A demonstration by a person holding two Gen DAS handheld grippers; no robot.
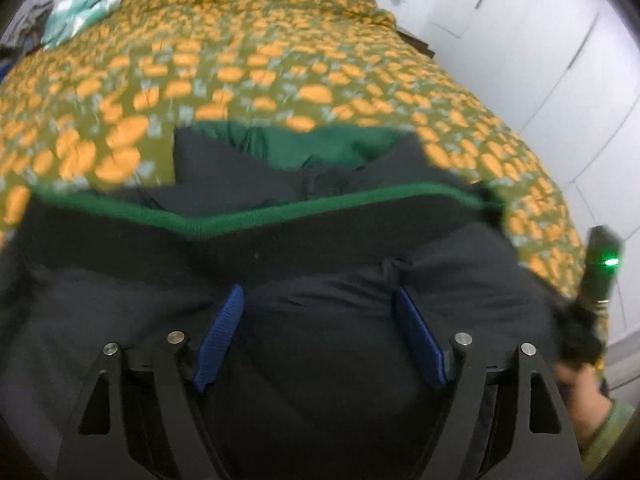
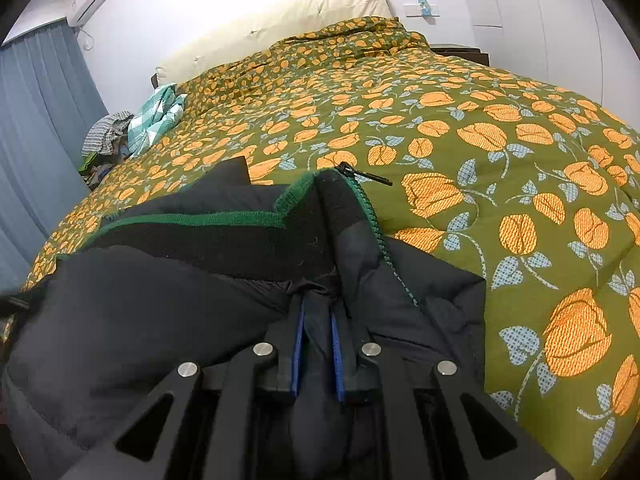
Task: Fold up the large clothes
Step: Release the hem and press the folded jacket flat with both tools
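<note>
Black puffer jacket (image 2: 168, 304) w/ green lining lies at near edge of the bed, on the olive quilt w/ orange flowers (image 2: 460, 128). Its black knit collar w/ green trim (image 2: 224, 220) runs across the middle; green zipper (image 2: 378, 236) goes down the right side, black zip pull (image 2: 366, 176) resting on the quilt at the far end. Right gripper (image 2: 318, 312): fingers nearly together, clamped on a pinch of jacket fabric just below the collar. Left gripper (image 1: 320, 300): blue-padded fingers (image 1: 222, 336) wide apart, over black jacket fabric near side of the collar; left view is blurred, can't tell if pads touch the cloth. Far left on the bed: teal checked cloth (image 2: 158, 118), w/ a clothes pile (image 2: 106, 136) just beside it. Cream headboard (image 2: 276, 24) at the far end.
</note>
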